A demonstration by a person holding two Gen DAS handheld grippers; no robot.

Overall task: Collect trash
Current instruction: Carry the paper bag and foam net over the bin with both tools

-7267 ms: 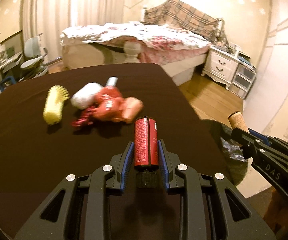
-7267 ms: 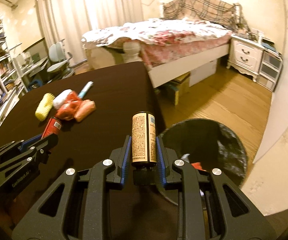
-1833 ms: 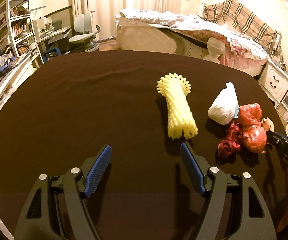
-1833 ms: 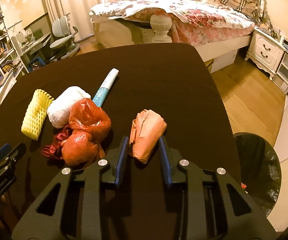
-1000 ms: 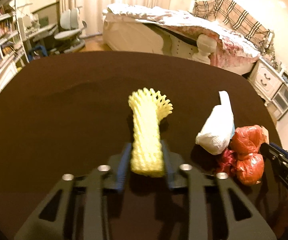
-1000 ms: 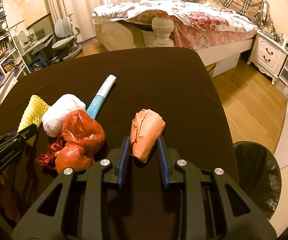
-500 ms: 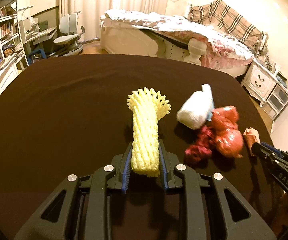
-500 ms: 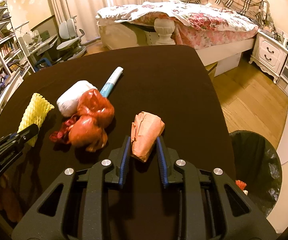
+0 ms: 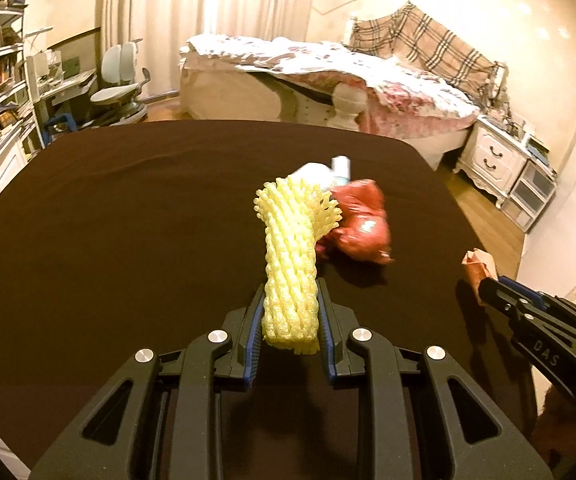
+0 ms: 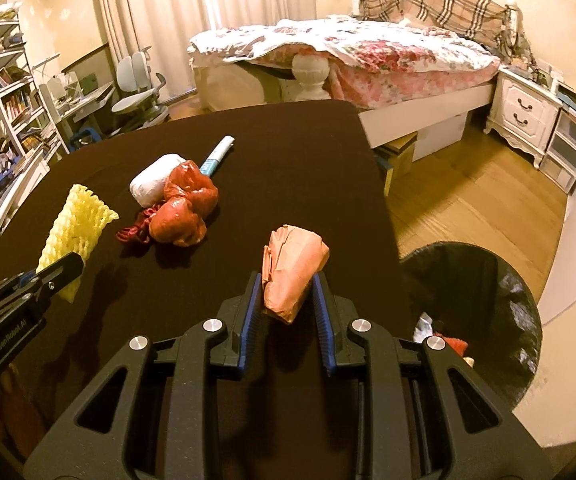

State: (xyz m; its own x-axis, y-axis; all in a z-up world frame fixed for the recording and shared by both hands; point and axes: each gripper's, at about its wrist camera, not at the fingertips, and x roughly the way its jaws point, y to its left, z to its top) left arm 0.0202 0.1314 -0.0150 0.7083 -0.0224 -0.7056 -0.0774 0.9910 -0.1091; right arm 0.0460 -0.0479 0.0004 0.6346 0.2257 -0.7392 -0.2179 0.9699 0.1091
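Note:
My left gripper (image 9: pixel 291 298) is shut on a yellow foam net sleeve (image 9: pixel 289 256), held above the dark table (image 9: pixel 128 208); the same sleeve (image 10: pixel 74 224) shows at the left of the right wrist view. My right gripper (image 10: pixel 286 286) is shut on a crumpled orange paper wad (image 10: pixel 291 268), raised near the table's right edge. A red plastic bag bundle (image 10: pixel 182 210), a white wad (image 10: pixel 154 184) and a blue-and-white tube (image 10: pixel 218 156) lie on the table beyond both grippers. A black-lined trash bin (image 10: pixel 483 304) stands on the floor to the right, with scraps inside.
A bed (image 10: pixel 367 56) with a floral cover stands behind the table. A white nightstand (image 10: pixel 527 116) is at the far right, shelves (image 10: pixel 4 92) and a desk chair (image 10: pixel 140 88) at the left. Wooden floor (image 10: pixel 467 192) lies between table and bed.
Both grippers have moved to the right with their loads lifted slightly. The trash bin has come closer in the right wrist view, and the red bag now sits behind the yellow sleeve in the left view.

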